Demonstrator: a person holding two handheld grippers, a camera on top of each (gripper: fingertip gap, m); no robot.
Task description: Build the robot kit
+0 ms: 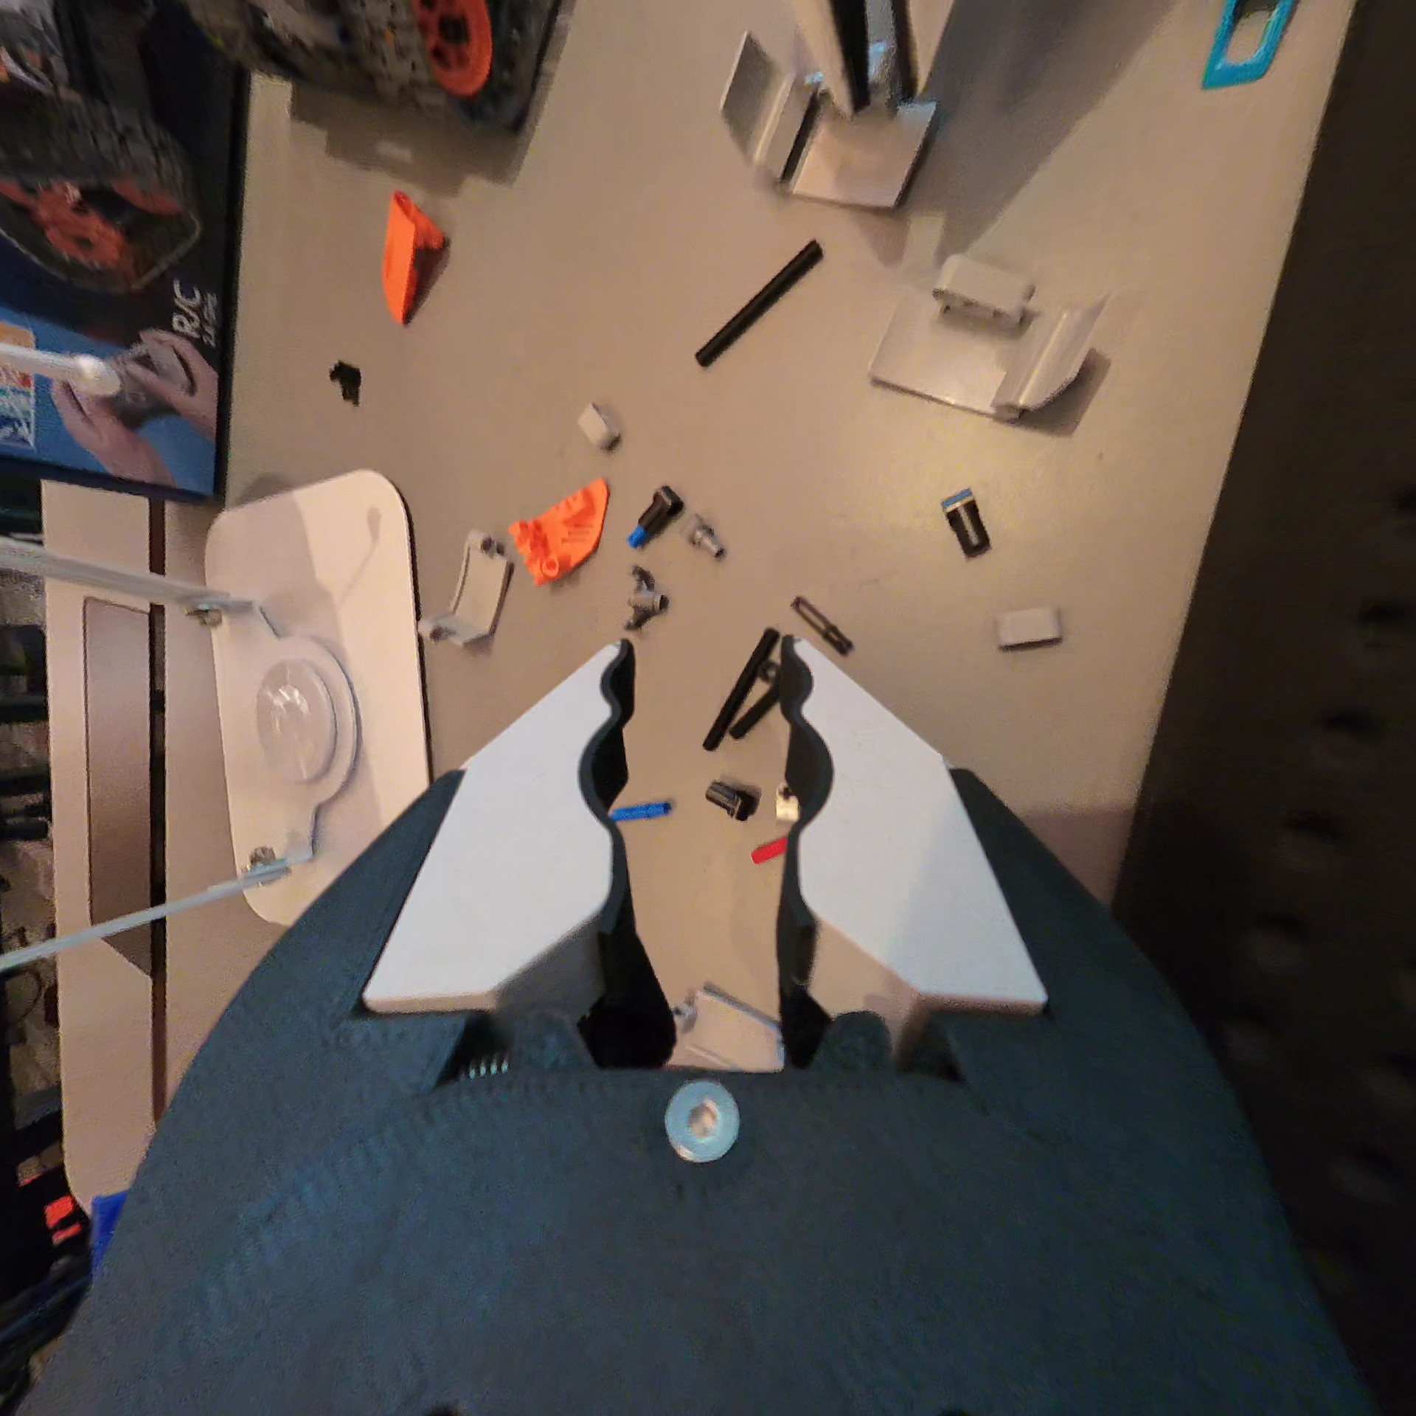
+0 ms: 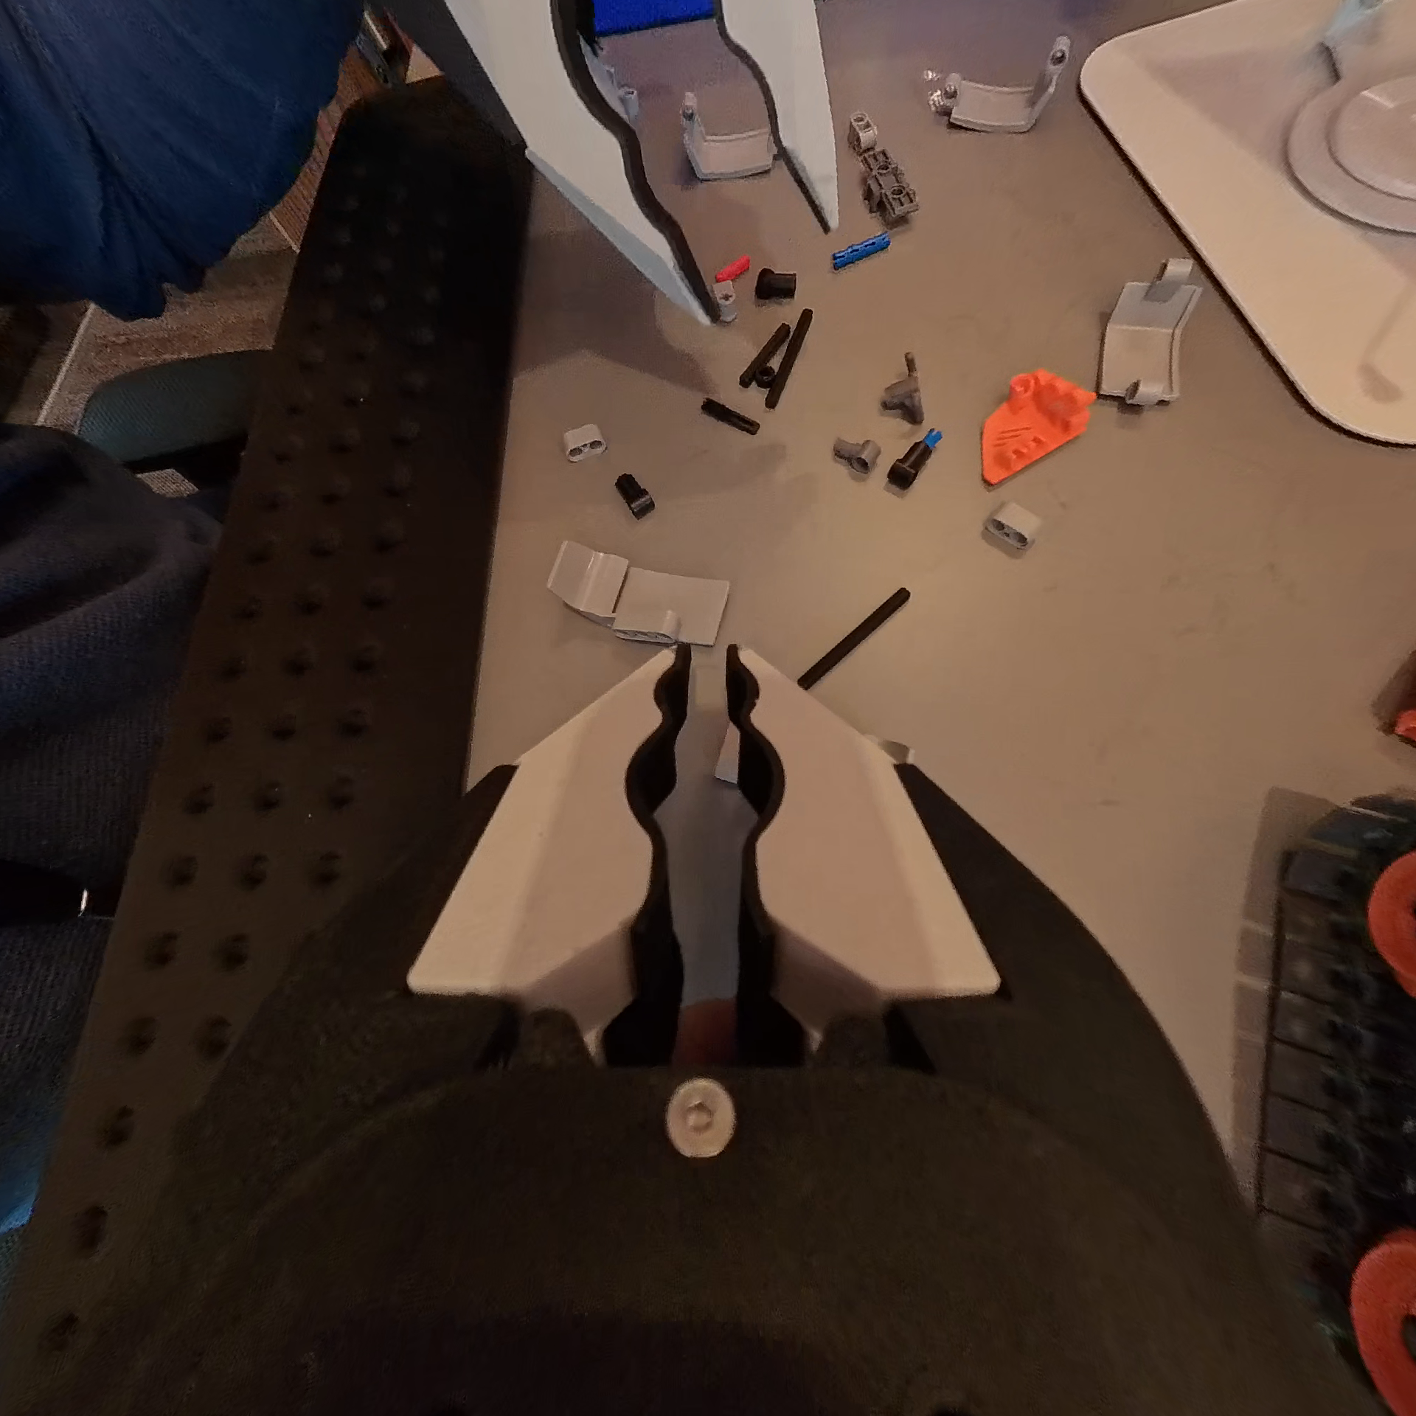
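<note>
My left gripper is open and empty, low over a grey table strewn with small building-toy parts. Between its fingers lie a blue pin, a black connector, a red pin and two black axles. The left gripper also shows at the top of the right wrist view. My right gripper is empty, its jaws a narrow gap apart. Just beyond its tips lies a grey curved panel, with a long black axle to the right.
Orange panels and grey parts lie scattered mid-table. A white tray with a clear dome stands to one side. A tracked toy vehicle with orange wheels, a toy box and a black perforated board border the table. My hands' fingertips stand some 12 cm from each other.
</note>
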